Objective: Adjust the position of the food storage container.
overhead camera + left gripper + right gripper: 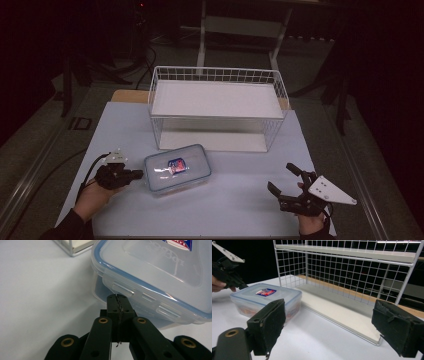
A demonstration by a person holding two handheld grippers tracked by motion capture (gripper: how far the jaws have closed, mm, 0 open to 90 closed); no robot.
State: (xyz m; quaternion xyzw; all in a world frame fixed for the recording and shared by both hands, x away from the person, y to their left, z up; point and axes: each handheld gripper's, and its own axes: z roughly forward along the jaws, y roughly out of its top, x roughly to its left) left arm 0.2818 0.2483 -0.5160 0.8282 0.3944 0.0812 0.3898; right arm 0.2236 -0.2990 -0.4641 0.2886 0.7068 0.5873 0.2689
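In the high view my left gripper (pixel 134 174) was at the lower left of the frame, its tip just at the left edge of the plastic box (pixel 177 168). In the left gripper view its jaws were pressed fully together with nothing between them, the closed tip right at a clear latch (pixel 123 288) on the side of the box. The box, with a blue-edged lid and a red and blue sticker (pixel 177 164), stood on the white table (pixel 240 200), in front of the white wire rack (pixel 218 106). My right gripper (pixel 284 183) was at the lower right, well apart from the box, its jaws spread wide and holding nothing.
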